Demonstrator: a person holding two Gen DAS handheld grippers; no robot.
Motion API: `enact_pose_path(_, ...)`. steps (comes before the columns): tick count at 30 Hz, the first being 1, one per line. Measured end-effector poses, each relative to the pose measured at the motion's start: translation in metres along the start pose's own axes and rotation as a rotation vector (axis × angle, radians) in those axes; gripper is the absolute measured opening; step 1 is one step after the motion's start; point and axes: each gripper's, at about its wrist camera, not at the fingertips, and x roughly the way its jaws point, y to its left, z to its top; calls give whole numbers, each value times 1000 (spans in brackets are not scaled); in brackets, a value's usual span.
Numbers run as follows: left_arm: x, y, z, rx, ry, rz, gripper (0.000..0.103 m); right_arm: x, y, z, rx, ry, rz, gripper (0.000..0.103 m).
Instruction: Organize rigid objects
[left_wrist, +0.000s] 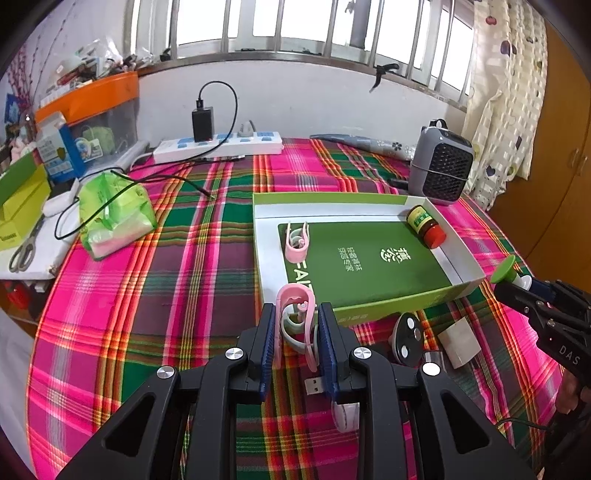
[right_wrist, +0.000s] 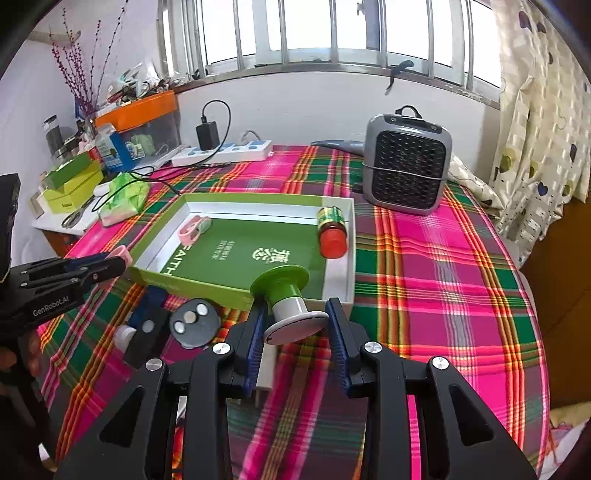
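Pink-and-green plaid surface under a barred window carries a shallow green-and-white cardboard tray (left_wrist: 373, 201). Left claw (left_wrist: 297, 328) pinches a pink plastic clip (left_wrist: 295, 314); right claw (right_wrist: 295, 325) clamps a green-capped white spool (right_wrist: 286, 295), both near the tray's front wall. Either could snag that wall or slip sideways.

Bright colours all over the table

The tablecloth (left_wrist: 184, 258) has a check pattern of pink, green and dark purple squares with thin orange and yellow lines. The box (right_wrist: 332, 295) is light green outside and white inside, with a dark green board and white letters in it. One pink clip (left_wrist: 297, 240) lies in the box, and the other pink clip (left_wrist: 295, 314) has a grey part. The bottle (right_wrist: 332, 229) has a red cap and a yellow and green label. The spool (right_wrist: 284, 295) is green on top and white below. The heater (right_wrist: 406, 166) is grey and black. The curtain (right_wrist: 535, 129) is cream with purple and green shapes. The grippers' fingers (left_wrist: 267, 339) are black with blue pads.
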Motion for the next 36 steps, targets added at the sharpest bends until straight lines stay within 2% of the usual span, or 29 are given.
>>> enact_pose_path(14,18,-3,23,16,2,-4,22,29,10,39,-66,17,32,34)
enact_pose_path(26,40,-8,31,19,30,-3,22,81,15,72,-94,74,45,34)
enact_pose_path(36,58,-8,32,20,58,6,22,121,12,82,-108,135,38,34)
